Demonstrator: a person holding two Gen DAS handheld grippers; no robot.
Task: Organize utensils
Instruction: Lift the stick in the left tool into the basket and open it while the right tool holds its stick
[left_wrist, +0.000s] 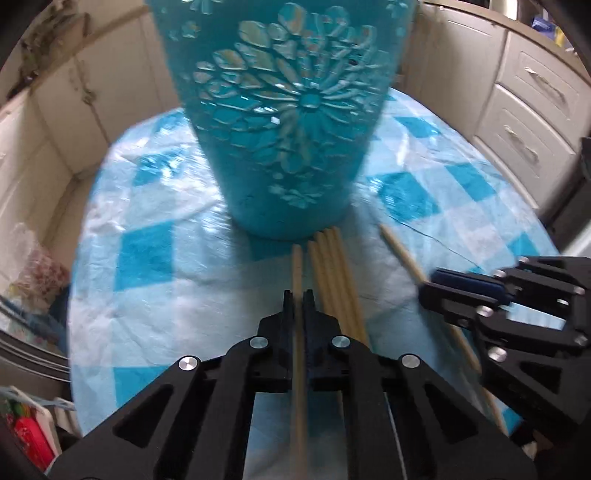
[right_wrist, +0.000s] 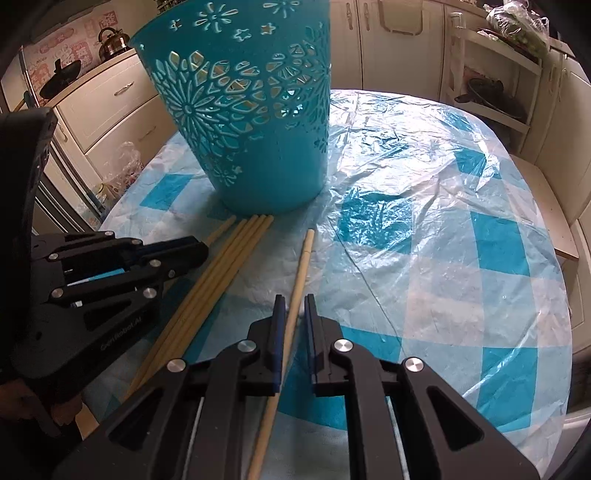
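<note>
A teal cut-out basket (left_wrist: 288, 147) (right_wrist: 258, 147) stands upright on the checked tablecloth (left_wrist: 166, 277) (right_wrist: 443, 221). Several pale wooden chopsticks (left_wrist: 332, 266) (right_wrist: 229, 258) lie side by side, their tips against the basket's base. My left gripper (left_wrist: 298, 295) (right_wrist: 201, 253) is shut on one chopstick (left_wrist: 297, 266) at the left edge of that bunch. A separate chopstick (right_wrist: 304, 254) (left_wrist: 399, 251) lies apart to the right, its far tip on the cloth. My right gripper (right_wrist: 294, 301) (left_wrist: 428, 288) is shut on it, and the stick runs slantwise between the jaws.
Clear plastic film (right_wrist: 424, 155) covers the cloth, wrinkled on the right. Cream cabinets and drawers (left_wrist: 528, 110) ring the round table. A kettle (right_wrist: 110, 40) sits on a counter at back left, a white shelf rack (right_wrist: 491, 92) at back right. A plastic bag (left_wrist: 33, 266) lies off the left edge.
</note>
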